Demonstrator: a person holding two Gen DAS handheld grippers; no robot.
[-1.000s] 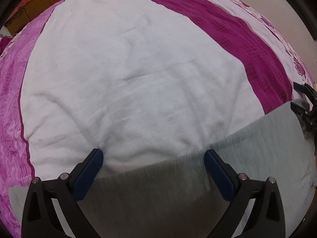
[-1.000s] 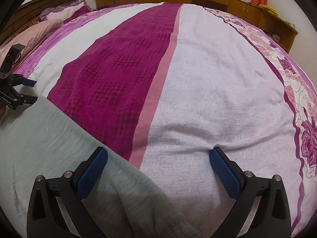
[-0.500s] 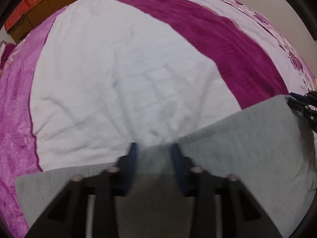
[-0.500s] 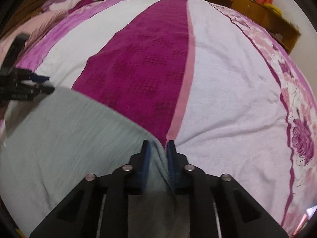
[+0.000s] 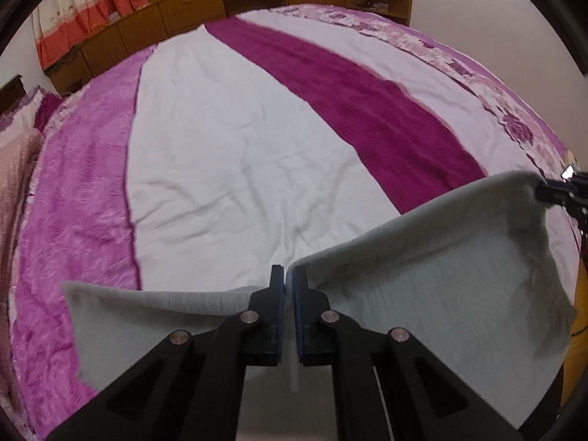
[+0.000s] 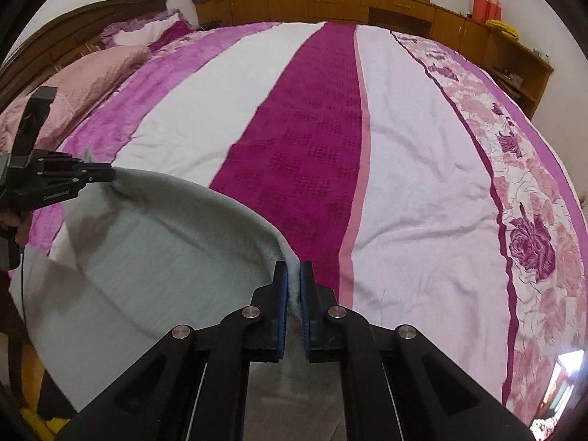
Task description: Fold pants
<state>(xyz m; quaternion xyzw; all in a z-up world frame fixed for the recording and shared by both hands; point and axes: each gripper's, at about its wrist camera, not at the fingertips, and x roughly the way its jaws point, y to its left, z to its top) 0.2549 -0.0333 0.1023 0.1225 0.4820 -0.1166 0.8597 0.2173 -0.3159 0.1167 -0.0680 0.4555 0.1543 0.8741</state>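
Note:
The pale grey pants (image 5: 433,294) hang lifted above the bed, stretched between my two grippers. My left gripper (image 5: 289,275) is shut on the top edge of the pants, with cloth spreading left and right of the jaws. My right gripper (image 6: 293,272) is shut on another point of the same edge; the pants (image 6: 158,242) sag in a curve to its left. The right gripper (image 5: 551,193) shows at the right edge of the left wrist view. The left gripper (image 6: 99,172) shows at the left of the right wrist view, pinching the cloth.
A wide bed with a white, magenta and pink floral striped cover (image 5: 257,139) fills both views. Pink pillows (image 6: 92,70) and a dark wooden headboard (image 6: 92,22) lie at the far left. Wooden cabinets (image 6: 349,0) and curtains line the far wall.
Both grippers went from open to shut on the pants' edge, then lifted it off the bed. The cloth now hangs between them and more of the room shows.

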